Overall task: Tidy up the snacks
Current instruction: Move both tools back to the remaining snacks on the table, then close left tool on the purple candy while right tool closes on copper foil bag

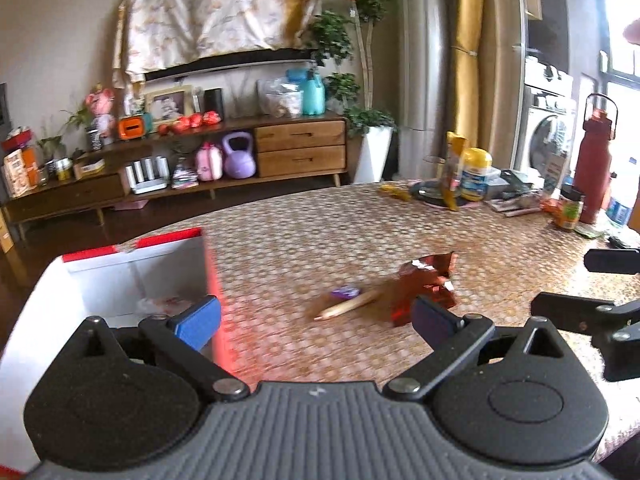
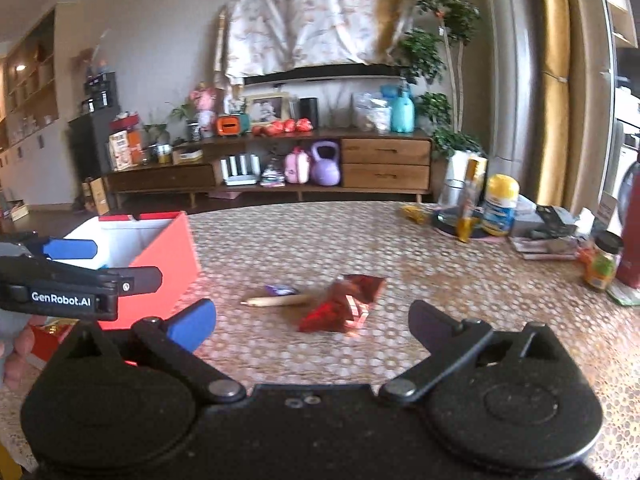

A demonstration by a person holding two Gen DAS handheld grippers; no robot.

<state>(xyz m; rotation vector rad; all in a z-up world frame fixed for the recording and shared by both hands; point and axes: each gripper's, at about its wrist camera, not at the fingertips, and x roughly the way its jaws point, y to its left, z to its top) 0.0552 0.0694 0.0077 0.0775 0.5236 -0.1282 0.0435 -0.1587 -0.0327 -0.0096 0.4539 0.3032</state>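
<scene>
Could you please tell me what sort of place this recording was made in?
Most likely a home living room with a laundry nook. A low wooden media console holds a framed photo and toys, a potted tree stands beside it, and a washing machine shows past the table.

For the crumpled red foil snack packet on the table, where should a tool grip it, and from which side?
Probably the raised, crumpled middle of the red foil packet, from above with the open right tool. Its flat far flap offers little to pinch, and a stick-shaped snack lies against its left side, so a side approach risks nudging it.
</scene>
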